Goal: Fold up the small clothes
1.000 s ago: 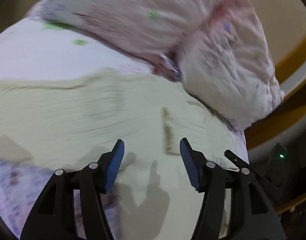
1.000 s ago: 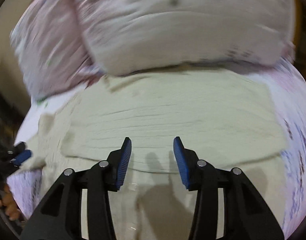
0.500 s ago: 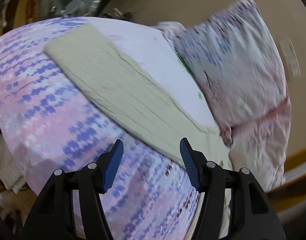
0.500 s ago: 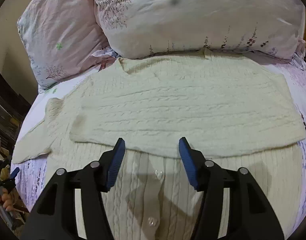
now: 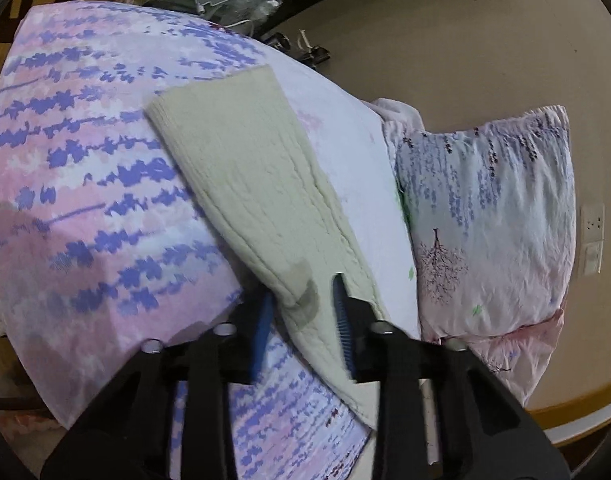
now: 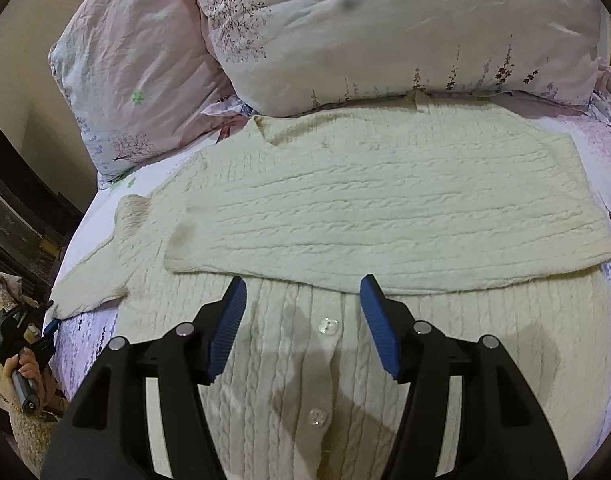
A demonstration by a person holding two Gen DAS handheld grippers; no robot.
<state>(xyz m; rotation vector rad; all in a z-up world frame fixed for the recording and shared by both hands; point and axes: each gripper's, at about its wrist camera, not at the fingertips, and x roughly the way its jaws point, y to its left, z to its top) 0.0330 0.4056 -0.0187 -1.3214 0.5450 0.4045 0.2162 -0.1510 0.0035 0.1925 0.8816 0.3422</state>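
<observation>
The sleeve (image 5: pixel 265 216) at the bed's (image 5: pixel 85 200) left edge should be pinched firmly by the closing left gripper (image 5: pixel 301 320); the right gripper (image 6: pixel 303 320) is held open

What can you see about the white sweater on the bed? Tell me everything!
The sweater is a cream cable-knit cardigan with clear buttons down the front. It lies flat on the flowery bedsheet, its top edge against the pillows. One sleeve is folded across the chest; the other sticks out sideways. The left hand-held gripper straddles that sleeve's edge, and the right hand-held gripper hovers open over the buttons.
</observation>
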